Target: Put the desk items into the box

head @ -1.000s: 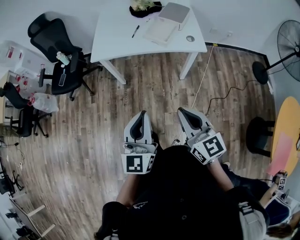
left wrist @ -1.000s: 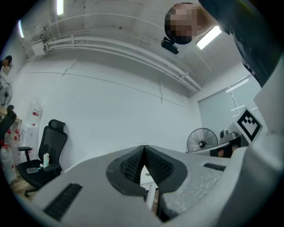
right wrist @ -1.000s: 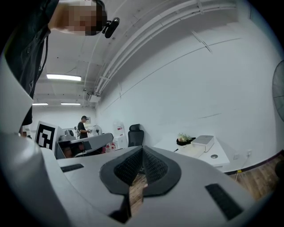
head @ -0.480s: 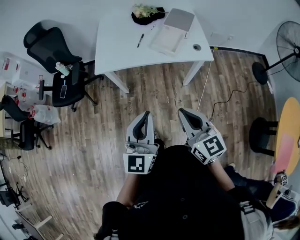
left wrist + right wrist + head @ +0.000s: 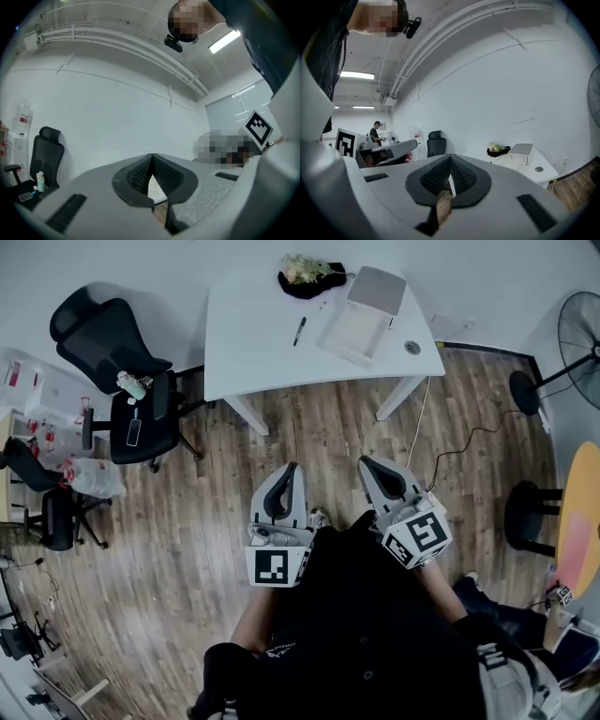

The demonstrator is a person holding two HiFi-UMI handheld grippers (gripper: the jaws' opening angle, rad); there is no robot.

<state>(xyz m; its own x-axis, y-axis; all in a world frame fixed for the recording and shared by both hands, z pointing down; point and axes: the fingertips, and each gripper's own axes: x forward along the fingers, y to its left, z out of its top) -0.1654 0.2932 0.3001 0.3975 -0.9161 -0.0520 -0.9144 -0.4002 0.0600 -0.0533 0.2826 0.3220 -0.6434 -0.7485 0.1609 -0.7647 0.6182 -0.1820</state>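
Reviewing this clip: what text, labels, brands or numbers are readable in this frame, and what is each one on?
No readable text in any view.
Cube on the left gripper: a black-and-white square marker pattern, no letters or numbers.
Cube on the right gripper: the same kind of pattern, no letters or numbers.
The red-printed packs at the left edge of the head view: too small to read.

Wood-plank floor (image 5: 187, 521), white wall (image 5: 141, 263), white desk (image 5: 253, 343), black office chair (image 5: 98, 324), standing fan (image 5: 581, 324).
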